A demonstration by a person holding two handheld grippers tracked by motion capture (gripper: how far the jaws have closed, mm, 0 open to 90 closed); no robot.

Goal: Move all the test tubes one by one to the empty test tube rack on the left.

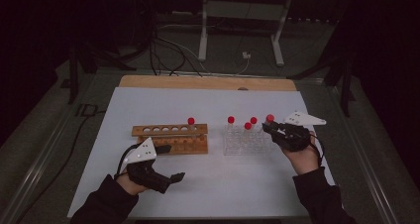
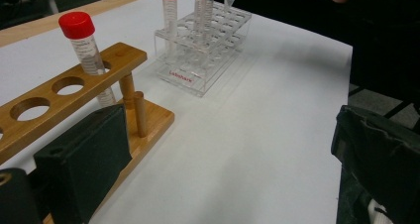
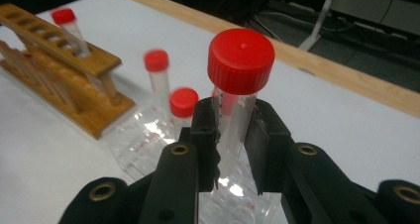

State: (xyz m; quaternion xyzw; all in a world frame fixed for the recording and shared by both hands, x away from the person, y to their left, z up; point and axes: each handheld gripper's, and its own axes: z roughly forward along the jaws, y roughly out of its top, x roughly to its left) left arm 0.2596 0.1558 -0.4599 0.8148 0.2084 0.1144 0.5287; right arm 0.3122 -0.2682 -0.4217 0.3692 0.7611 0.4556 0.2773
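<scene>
While the right gripper [image 3: 233,135] pinches it: the tube [image 3: 237,100] sits between the two jaws, clamped just under its red cap, above the right end of the clear rack [image 1: 245,142].
Left gripper [image 1: 166,162]: jaws wide apart, holding nothing, low near the front edge of the desk, just in front of the wooden rack [image 1: 171,137].
How the tube handles: a thin, clear plastic tube, likely light and stiff but smooth, so it could slip or tilt in the jaws; squeezing too hard might crack it.
Where to hold: high on the body, just below the cap, as it is held; the cap's lip would stop it sliding down.
Clear rack: toward the right side of the desk, three more red-capped tubes upright in it.
Wooden rack: left of the clear one, well apart from it, one capped tube [image 2: 89,50] in its right end hole, the other holes open.
Desk [image 1: 163,105]: a flat white sheet over a wooden top that shows along the far edge; smooth, with little grip for the racks.
Room: dark, with cables on the floor and a pale metal frame [image 1: 242,16] beyond the far edge.
</scene>
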